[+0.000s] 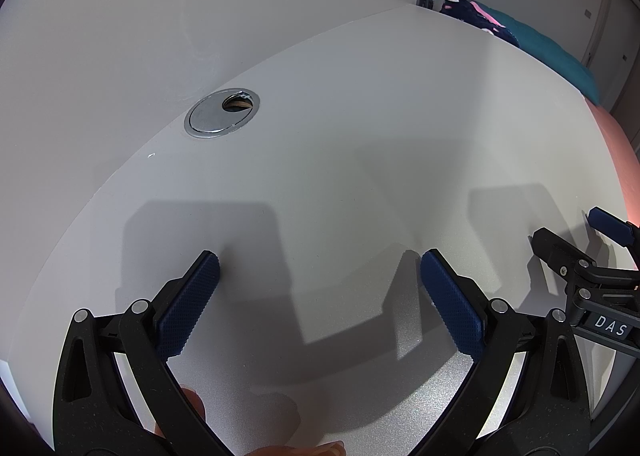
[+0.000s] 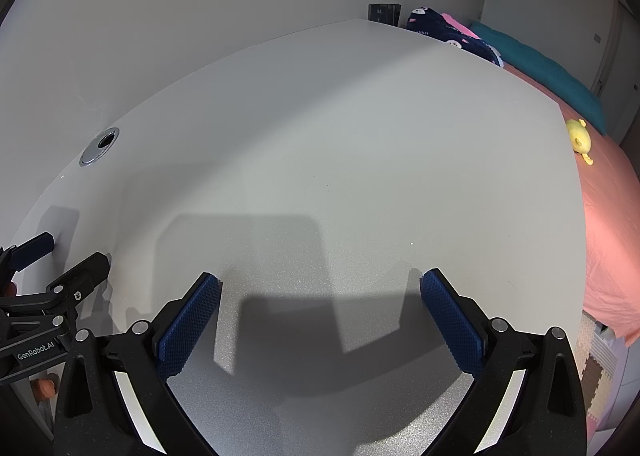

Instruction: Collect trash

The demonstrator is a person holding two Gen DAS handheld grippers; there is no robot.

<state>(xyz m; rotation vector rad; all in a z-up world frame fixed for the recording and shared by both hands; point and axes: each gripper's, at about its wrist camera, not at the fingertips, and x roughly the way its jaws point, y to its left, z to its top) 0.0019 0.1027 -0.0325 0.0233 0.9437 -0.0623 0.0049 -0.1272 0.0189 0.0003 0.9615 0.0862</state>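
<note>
While both hover wide apart, left gripper point(image 1: 320, 260) and right gripper point(image 2: 320, 280) hold nothing.

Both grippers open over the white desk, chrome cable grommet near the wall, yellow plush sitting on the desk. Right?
Not quite: the yellow plush lies on the pink bed beside the desk, as the right wrist view shows. The rest holds: left gripper and right gripper are open, and the grommet sits near the wall.

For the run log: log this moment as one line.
left gripper: open, holding nothing | right gripper: open, holding nothing | desk: no trash in view | cable grommet: near wall
</note>
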